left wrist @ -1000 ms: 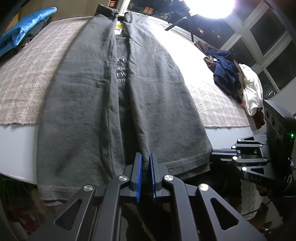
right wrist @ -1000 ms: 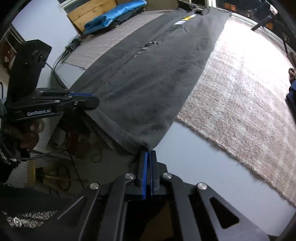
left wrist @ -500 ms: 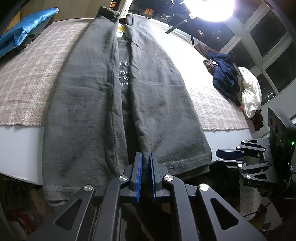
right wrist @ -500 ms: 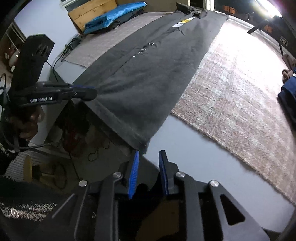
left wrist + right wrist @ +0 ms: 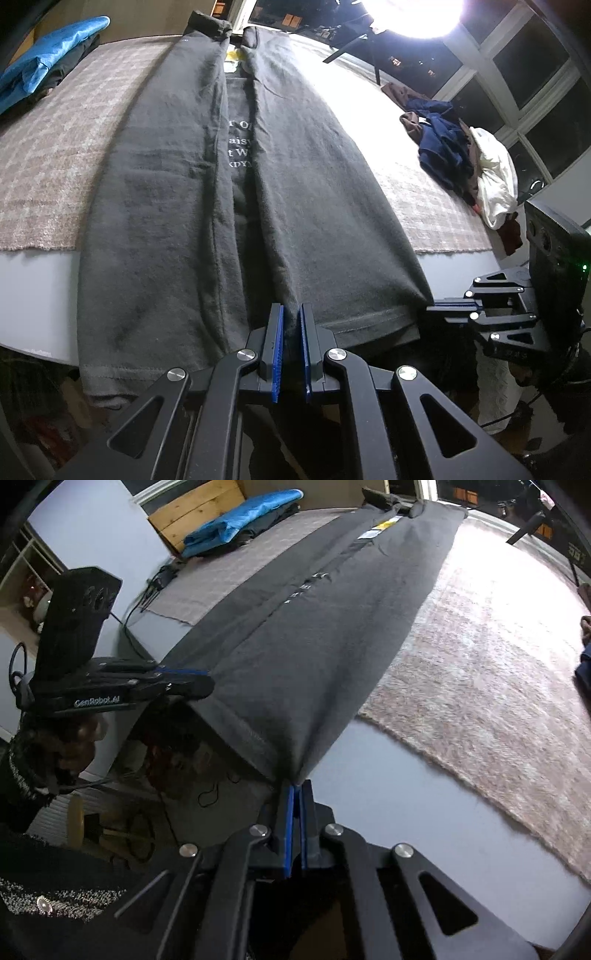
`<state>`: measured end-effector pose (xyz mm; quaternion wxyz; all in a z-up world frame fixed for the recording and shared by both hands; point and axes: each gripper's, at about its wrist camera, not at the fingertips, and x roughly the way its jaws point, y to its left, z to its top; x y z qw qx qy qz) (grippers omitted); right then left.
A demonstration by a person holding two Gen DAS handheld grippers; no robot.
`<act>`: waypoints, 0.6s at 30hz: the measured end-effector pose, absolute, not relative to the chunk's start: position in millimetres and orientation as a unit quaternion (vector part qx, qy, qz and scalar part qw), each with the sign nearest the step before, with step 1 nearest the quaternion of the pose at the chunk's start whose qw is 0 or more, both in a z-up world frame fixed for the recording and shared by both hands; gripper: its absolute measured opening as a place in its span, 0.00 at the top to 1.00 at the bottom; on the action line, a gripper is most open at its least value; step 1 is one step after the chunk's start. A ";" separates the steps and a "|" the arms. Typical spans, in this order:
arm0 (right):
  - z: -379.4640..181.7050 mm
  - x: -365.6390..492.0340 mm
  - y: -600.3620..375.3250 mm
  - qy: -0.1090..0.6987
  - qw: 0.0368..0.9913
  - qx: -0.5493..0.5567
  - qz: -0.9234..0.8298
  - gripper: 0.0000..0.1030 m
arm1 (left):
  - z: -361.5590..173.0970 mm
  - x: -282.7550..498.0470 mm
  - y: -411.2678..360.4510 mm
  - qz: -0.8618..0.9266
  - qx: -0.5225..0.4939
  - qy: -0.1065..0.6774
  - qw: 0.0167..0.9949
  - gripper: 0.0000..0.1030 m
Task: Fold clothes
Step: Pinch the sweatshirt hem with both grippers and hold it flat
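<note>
Two corners of the hem being gripped for the next fold

Two hand-held grippers are being used on the near hem of a dark grey shirt (image 5: pixel 177 206), which is lying lengthwise on the tabletop (image 5: pixel 33 295) over a pinkish checked cloth (image 5: pixel 55 147), with both long sides already folded in toward the printed middle and the hem hanging a little over the near edge. The left hand-held gripper (image 5: pixel 291 325) is being held clenched on the hem where the right-hand flap meets the middle strip; fabric is being pinched between its blue pads. The right hand-held gripper (image 5: pixel 294 794) is being held clenched on the outer right corner of the hem, and the cloth is seen gathering into a point at its tips.

For a clean fold, both corners are probably best being lifted together and at equal height, so that the hem is being kept taut and straight. The flaps are at risk of sliding open if one side is being raised faster. The hem is then likely best being carried toward the collar (image 5: pixel 212 26) and laid square. A pile of other clothes (image 5: pixel 461 162) is lying well apart on the right.
</note>
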<state>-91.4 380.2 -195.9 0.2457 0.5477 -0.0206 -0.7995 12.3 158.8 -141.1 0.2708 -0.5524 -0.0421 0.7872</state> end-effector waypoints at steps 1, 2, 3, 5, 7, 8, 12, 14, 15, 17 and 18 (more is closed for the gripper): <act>-197.1 -97.0 376.3 -0.015 0.246 0.549 -0.799 0.98 | -142.3 11.8 159.5 0.787 -0.554 -0.042 0.271 0.93; -198.2 -102.7 372.2 -0.009 0.247 0.550 -0.798 0.98 | -142.9 11.0 160.3 0.786 -0.554 -0.040 0.271 0.93; -196.5 -104.2 369.4 -0.004 0.251 0.547 -0.799 0.98 | -143.0 10.3 161.2 0.786 -0.554 -0.037 0.270 0.93; -193.8 -93.6 364.5 0.003 0.263 0.548 -0.794 0.98 | -141.3 11.6 159.7 0.790 -0.550 -0.032 0.269 0.93; -204.6 -81.9 366.2 0.016 0.255 0.565 -0.785 0.98 | -143.9 14.6 155.0 0.788 -0.553 -0.036 0.268 0.92; -207.1 -83.0 370.0 0.008 0.252 0.571 -0.782 0.98 | -147.0 15.8 153.0 0.784 -0.558 -0.040 0.270 0.92; -195.2 -87.0 374.1 0.005 0.252 0.561 -0.788 0.98 | -147.3 17.4 149.9 0.785 -0.557 -0.043 0.269 0.93; -194.8 -84.1 371.8 0.013 0.255 0.563 -0.786 0.98 | -145.4 15.7 150.3 0.787 -0.553 -0.039 0.271 0.93; -201.2 -82.8 370.7 0.016 0.252 0.570 -0.782 0.98 | -146.2 15.6 150.9 0.786 -0.553 -0.037 0.273 0.93; -211.1 -85.8 371.2 0.014 0.242 0.586 -0.773 0.98 | -149.1 17.1 152.5 0.782 -0.558 -0.031 0.277 0.93; -210.1 -87.5 370.8 0.016 0.242 0.590 -0.770 0.97 | -148.7 18.2 152.5 0.780 -0.560 -0.028 0.278 0.93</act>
